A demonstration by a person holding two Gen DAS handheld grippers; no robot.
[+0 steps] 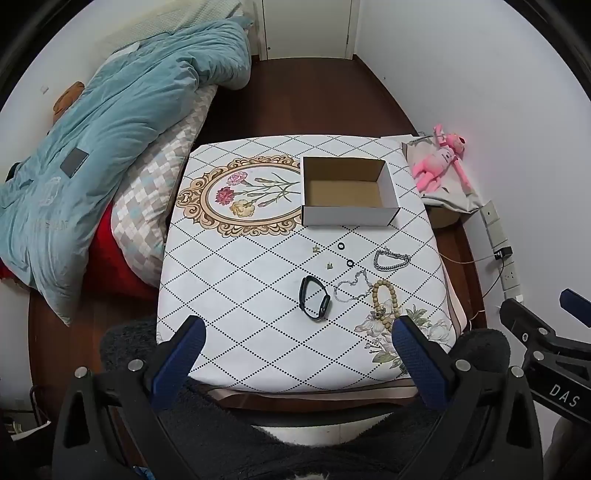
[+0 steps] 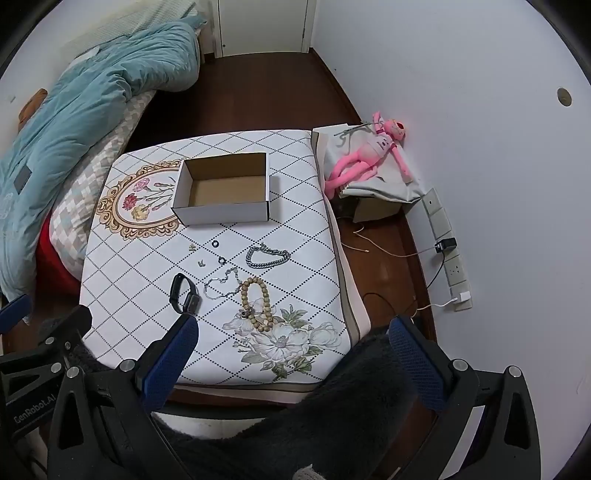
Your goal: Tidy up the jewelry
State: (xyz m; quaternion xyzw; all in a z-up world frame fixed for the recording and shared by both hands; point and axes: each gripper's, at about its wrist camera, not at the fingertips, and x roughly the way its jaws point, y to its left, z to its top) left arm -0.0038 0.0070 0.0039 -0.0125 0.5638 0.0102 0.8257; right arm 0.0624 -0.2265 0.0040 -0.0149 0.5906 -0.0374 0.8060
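An open cardboard box (image 1: 347, 192) (image 2: 225, 192), empty inside, stands on the patterned table (image 1: 236, 295) (image 2: 122, 258). In front of it lie a black smart band (image 1: 315, 302) (image 2: 183, 293), a wooden bead bracelet (image 1: 386, 301) (image 2: 256, 304), a thick silver chain (image 1: 390, 259) (image 2: 266, 257), a thin silver chain (image 1: 351, 288) (image 2: 221, 284), two small black rings (image 1: 342, 245) (image 2: 215, 243) and two tiny earrings (image 1: 316, 249) (image 2: 192, 247). My left gripper (image 1: 297, 332) is open and empty above the table's near edge. My right gripper (image 2: 293, 332) is open and empty, also at the near edge.
A bed with a teal quilt (image 1: 110, 147) (image 2: 74, 110) lies along the table's left side. A pink plush toy (image 1: 441, 158) (image 2: 369, 155) rests on a bag at the right. Power strips and cables (image 2: 450, 258) run along the right wall. A white door (image 1: 306, 29) is at the back.
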